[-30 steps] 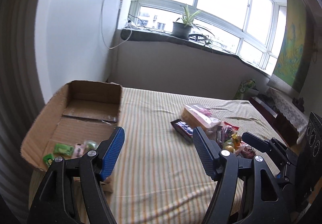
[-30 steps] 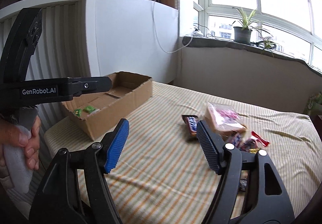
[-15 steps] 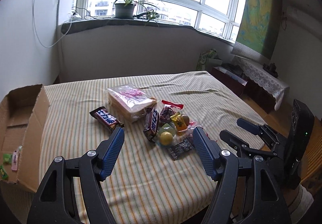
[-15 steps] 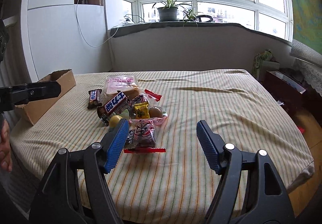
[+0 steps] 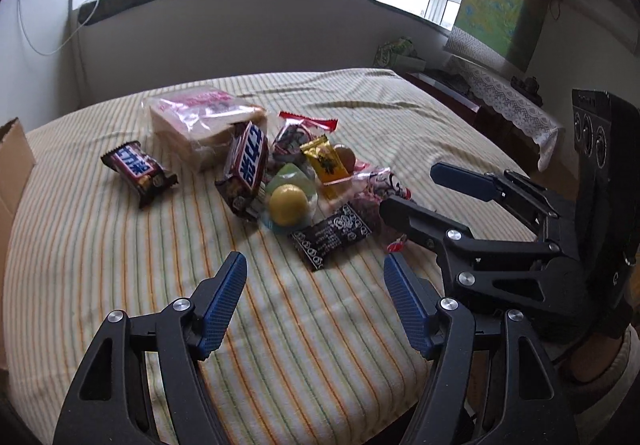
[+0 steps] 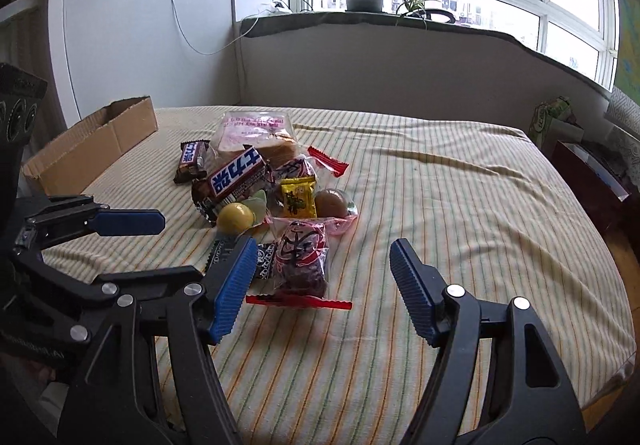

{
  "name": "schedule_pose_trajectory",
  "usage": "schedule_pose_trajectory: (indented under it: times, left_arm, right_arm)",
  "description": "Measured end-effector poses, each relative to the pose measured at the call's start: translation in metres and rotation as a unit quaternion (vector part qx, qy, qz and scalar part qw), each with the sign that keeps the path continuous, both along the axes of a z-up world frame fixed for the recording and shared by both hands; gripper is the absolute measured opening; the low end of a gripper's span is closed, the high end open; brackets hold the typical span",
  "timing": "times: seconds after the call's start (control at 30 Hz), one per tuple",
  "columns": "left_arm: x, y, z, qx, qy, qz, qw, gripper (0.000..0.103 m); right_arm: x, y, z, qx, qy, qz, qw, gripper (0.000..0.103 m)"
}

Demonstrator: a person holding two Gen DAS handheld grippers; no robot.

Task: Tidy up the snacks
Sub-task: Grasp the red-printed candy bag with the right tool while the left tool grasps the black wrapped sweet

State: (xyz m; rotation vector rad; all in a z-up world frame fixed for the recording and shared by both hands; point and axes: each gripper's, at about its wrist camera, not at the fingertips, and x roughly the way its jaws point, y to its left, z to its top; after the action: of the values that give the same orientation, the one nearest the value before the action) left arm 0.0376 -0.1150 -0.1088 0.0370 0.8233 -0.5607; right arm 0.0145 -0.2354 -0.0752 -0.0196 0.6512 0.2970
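Hovering over the striped bedspread (image 5: 120,265), left gripper (image 5: 314,299) and right gripper (image 6: 322,287) both gape, holding nothing. Heap of wrapped snacks (image 6: 276,197) mid-bed; brown cardboard box (image 6: 92,145) at left edge.

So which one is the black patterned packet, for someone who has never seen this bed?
Start at the striped bed cover and find the snack pile in its middle. The black patterned packet lies at the pile's near edge, just in front of the round yellow snack. It is the only black wrapper with white ornamental print; its neighbours are brown, yellow, green or red.
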Motion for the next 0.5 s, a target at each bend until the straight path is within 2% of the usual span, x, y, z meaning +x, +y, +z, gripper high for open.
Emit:
schedule_pose_trajectory:
  times: [0.1, 0.13, 0.17, 0.2, 0.23, 0.3, 0.43, 0.5]
  left_arm:
    - [-0.001, 0.000, -0.007, 0.004, 0.002, 0.001, 1.0000, 0.071]
    - [-0.001, -0.001, -0.006, 0.006, 0.000, 0.000, 1.0000, 0.071]
    - [0.000, -0.002, -0.005, 0.007, -0.002, -0.002, 1.0000, 0.071]
    - [0.001, -0.003, -0.005, 0.008, -0.004, -0.004, 1.0000, 0.071]
    - [0.002, -0.006, -0.004, 0.010, -0.004, -0.006, 0.9999, 0.071]
    - [0.007, -0.012, -0.005, 0.017, -0.005, -0.012, 0.9998, 0.071]
    - [0.014, -0.027, -0.008, 0.046, -0.008, -0.003, 0.9989, 0.071]
    - [0.018, -0.033, -0.007, 0.044, 0.000, 0.009, 0.9990, 0.072]
  right_arm:
    - [0.008, -0.003, -0.012, 0.027, 0.024, 0.011, 0.999, 0.070]
    - [0.008, -0.004, -0.015, 0.035, 0.026, 0.015, 0.999, 0.065]
    - [0.009, -0.005, -0.017, 0.038, 0.027, 0.013, 0.999, 0.048]
    - [0.010, -0.006, -0.019, 0.043, 0.032, 0.014, 0.998, 0.042]
    - [0.010, -0.008, -0.021, 0.046, 0.034, 0.014, 0.998, 0.042]
    - [0.008, -0.012, -0.021, 0.048, 0.031, 0.013, 0.998, 0.034]
    - [0.003, -0.034, -0.018, 0.054, 0.025, -0.018, 0.998, 0.034]
    - [0.000, -0.048, -0.020, 0.059, 0.026, -0.034, 0.997, 0.034]
